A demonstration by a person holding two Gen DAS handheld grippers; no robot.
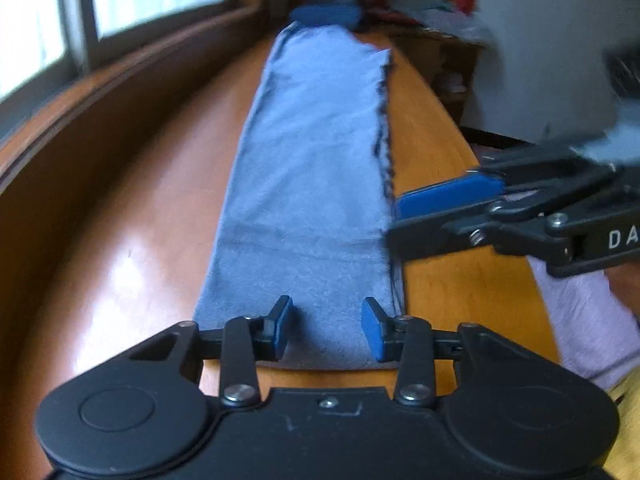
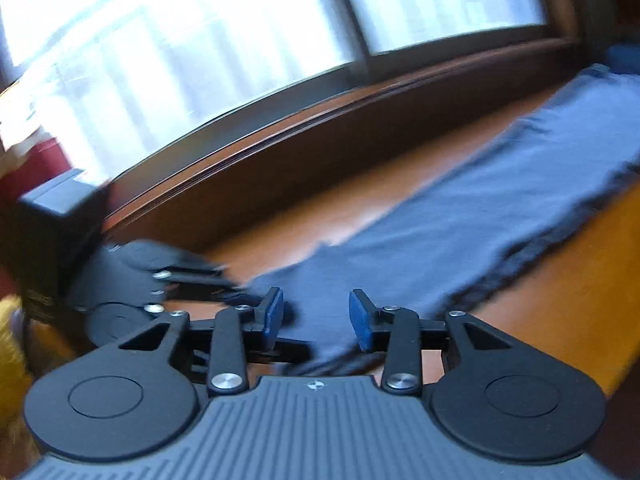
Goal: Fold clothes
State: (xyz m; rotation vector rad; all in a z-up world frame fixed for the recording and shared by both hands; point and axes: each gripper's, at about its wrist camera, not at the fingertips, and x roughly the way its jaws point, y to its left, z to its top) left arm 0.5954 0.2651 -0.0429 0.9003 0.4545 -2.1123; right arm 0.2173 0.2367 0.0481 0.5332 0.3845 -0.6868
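A blue-grey garment (image 1: pixel 312 184) lies folded into a long narrow strip along the wooden table (image 1: pixel 132 240), with a dark stitched edge on its right side. My left gripper (image 1: pixel 326 330) hovers open over the strip's near end, nothing between its blue pads. My right gripper (image 1: pixel 400 220) comes in from the right at the strip's dark edge; from the left wrist its jaws look nearly together. In the right wrist view the right gripper (image 2: pixel 316 316) stands open above the garment (image 2: pixel 460 208), with the left gripper (image 2: pixel 192 276) blurred at the left beside the cloth's end.
A window (image 1: pixel 120 0) with a wooden sill runs along the table's left side. Dark blue cloth (image 1: pixel 328 14) sits at the table's far end, with cluttered shelves (image 1: pixel 448 52) behind. A lilac sleeve (image 1: pixel 580 320) shows at the right. The table's right edge (image 1: pixel 460 152) drops off.
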